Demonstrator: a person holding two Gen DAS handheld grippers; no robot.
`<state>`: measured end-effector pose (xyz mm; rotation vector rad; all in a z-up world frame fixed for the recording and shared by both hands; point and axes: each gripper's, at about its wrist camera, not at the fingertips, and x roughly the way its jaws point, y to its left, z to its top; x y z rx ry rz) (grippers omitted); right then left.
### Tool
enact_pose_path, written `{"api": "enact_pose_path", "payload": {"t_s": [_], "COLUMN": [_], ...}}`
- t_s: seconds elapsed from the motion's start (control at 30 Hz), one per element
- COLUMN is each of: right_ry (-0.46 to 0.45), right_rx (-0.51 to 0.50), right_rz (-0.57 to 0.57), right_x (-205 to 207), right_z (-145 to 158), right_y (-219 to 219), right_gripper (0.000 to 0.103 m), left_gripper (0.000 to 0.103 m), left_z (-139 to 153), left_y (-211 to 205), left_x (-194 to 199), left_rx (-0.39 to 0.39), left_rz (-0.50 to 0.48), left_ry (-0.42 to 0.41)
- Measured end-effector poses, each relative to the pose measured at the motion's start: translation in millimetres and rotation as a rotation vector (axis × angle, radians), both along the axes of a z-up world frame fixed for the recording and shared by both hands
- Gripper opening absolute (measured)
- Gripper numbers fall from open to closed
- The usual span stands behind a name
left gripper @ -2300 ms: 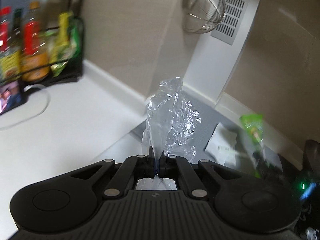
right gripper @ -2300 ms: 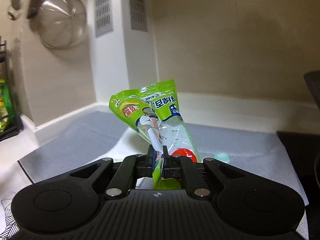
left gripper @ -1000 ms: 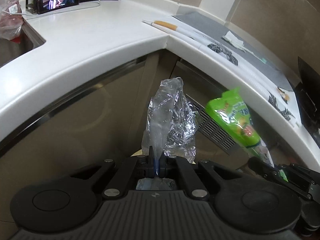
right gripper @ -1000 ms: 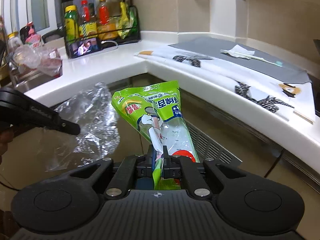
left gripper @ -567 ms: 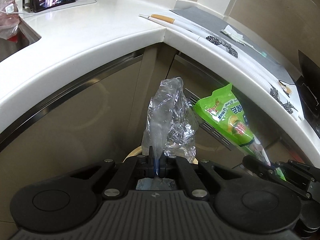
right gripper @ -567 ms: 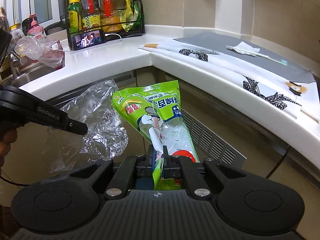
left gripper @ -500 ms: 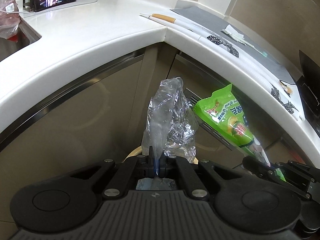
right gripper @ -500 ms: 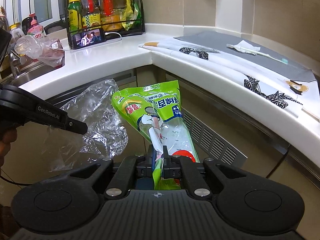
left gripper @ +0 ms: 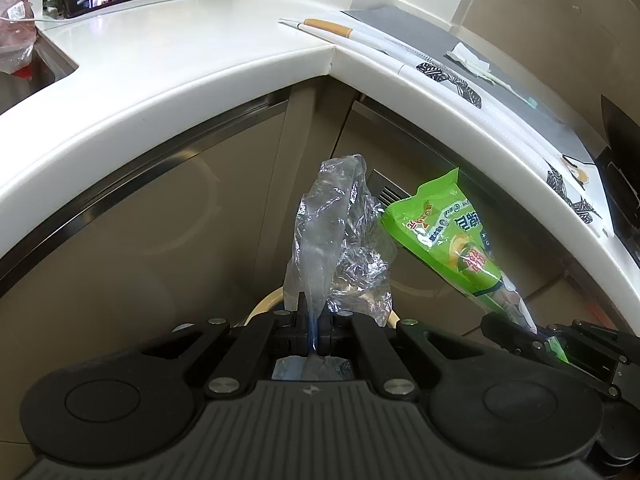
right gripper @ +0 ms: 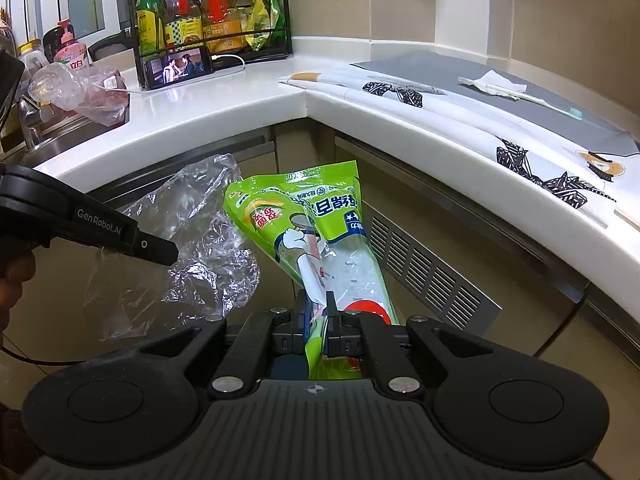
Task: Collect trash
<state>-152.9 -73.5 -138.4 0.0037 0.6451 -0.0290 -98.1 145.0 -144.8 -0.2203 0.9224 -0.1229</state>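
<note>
While both hands hang in front of the cabinet doors below the corner of the white tabletop [left gripper: 224, 64], two pieces of trash are off the surface: one crumpled clear plastic bag [left gripper: 340, 240] and one green snack wrapper [right gripper: 316, 236]. There are two grippers, one to each piece.

The left gripper [left gripper: 314, 320] has its jaws pressed together on the lower end of the clear plastic bag, which stands up out of them, rumpled and loose at the top. The right gripper [right gripper: 316, 320] is likewise clamped tight, on the bottom end of the green snack wrapper, whose printed face rises and leans away from it. The two pieces sit just beside each other, the clear bag to the left of the wrapper in the right wrist view, edges close or touching; I cannot tell which. Beneath the left gripper a curved cream rim [left gripper: 266, 300] shows, mostly hidden behind the bag.

Up on the tabletop one white tissue [right gripper: 494, 82] lies on a grey mat [right gripper: 440, 68], well apart from both grippers. One phone [right gripper: 178, 66] is propped against a black rack [right gripper: 208, 12] holding several bottles, and one more plastic bag [right gripper: 76, 94] sits by the sink.
</note>
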Motion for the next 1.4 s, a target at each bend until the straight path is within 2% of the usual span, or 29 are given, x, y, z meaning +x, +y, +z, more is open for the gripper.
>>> {"api": "enact_pose_path", "payload": {"t_s": [1.0, 1.2, 1.4], "right_ry": [0.055, 0.123, 0.258], "right_rx": [0.013, 0.033, 0.111], "right_rz": [-0.041, -0.048, -0.058], "right_x": [17.0, 28.5, 55.8], "right_z": [-9.0, -30.5, -67.7], "right_y": [-3.2, -12.6, -22.3], "right_gripper": [0.006, 0.006, 0.006], "left_gripper": [0.000, 0.000, 0.000], "left_z": [-11.8, -31.1, -64.6], "left_y": [1.4, -2.4, -17.4], "left_x": [15.5, 31.4, 58.1], "left_rx": [0.004, 0.001, 0.033], "left_rz": [-0.002, -0.023, -0.066], "left_ry": [0.034, 0.094, 0.185]}}
